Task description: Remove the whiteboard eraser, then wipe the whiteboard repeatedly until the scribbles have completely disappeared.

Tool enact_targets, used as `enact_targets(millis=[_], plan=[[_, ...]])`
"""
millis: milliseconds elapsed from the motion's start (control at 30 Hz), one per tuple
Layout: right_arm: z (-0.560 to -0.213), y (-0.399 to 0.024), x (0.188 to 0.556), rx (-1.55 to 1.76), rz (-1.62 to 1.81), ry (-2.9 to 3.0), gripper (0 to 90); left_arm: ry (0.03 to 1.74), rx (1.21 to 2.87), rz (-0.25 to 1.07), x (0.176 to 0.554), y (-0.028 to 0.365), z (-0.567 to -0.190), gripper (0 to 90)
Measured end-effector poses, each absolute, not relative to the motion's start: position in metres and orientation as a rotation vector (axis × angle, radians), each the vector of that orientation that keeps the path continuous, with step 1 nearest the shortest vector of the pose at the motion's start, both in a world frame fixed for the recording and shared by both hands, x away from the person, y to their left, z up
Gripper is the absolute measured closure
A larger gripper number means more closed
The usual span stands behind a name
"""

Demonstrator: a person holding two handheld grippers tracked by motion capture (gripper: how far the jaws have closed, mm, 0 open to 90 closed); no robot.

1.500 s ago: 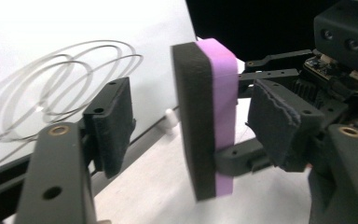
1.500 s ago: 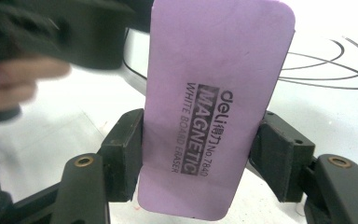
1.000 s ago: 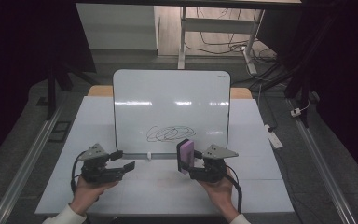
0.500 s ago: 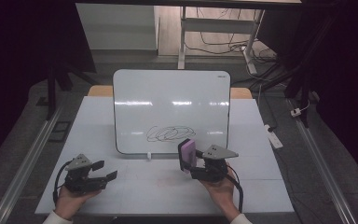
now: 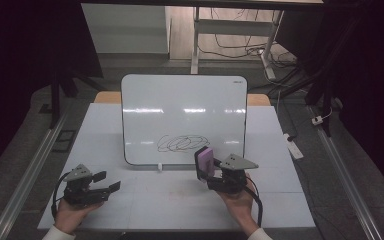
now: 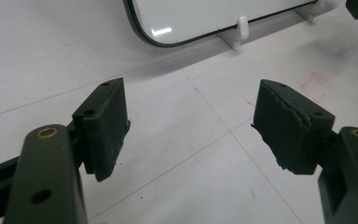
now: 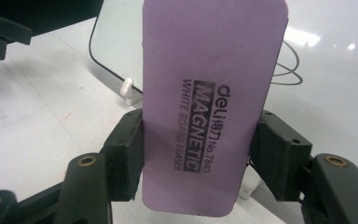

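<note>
R gripper (image 5: 206,171) clamped on purple eraser (image 5: 204,161), pads squeezing its long edges, label side toward its own cam; eraser held upright, just in front of whiteboard (image 5: 182,107), near its lower R corner. Black scribble (image 5: 182,143) sits low-centre on board, just above and L of eraser, not touched yet. Board stands tilted back on small white feet (image 5: 158,166) on white table (image 5: 280,200). L gripper (image 5: 111,181) low over table at front L, well apart from board, jaws wide, nothing between pads (image 6: 103,126). Judgement: step in hand = bring eraser to scribble and wipe. To do well: turn wrist so the felt face, not label face, lies flat on board; can't tell from here which face is felt. Press light, since board only leans on feet and may slide or tip back; L gripper could brace board edge or top first. Sweep side to side across full width of loops, overlap passes, keep grip firm so eraser doesn't pivot between pads. Risk: edge contact only smears ink.
</note>
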State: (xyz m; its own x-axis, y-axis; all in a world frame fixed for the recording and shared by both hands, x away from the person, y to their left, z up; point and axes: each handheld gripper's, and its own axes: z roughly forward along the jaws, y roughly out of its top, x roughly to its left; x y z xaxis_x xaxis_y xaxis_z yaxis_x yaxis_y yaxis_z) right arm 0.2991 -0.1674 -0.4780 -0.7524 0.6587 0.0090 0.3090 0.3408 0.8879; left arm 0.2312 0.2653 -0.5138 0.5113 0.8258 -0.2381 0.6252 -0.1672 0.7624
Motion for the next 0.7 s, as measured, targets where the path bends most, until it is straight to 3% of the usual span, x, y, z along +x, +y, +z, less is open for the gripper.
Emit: enact_targets(millis=[433, 700], plan=[[-0.467, -0.169, 0.300, 0.828, 1.312, 2.205, 39.2, 1.178, 1.900, 0.272, 0.233, 0.261, -0.513, 23.0], [-0.448, -0.166, 0.328, 0.880, 1.268, 2.099, 39.3, 1.171, 1.901, 0.261, 0.233, 0.261, -0.514, 22.7]])
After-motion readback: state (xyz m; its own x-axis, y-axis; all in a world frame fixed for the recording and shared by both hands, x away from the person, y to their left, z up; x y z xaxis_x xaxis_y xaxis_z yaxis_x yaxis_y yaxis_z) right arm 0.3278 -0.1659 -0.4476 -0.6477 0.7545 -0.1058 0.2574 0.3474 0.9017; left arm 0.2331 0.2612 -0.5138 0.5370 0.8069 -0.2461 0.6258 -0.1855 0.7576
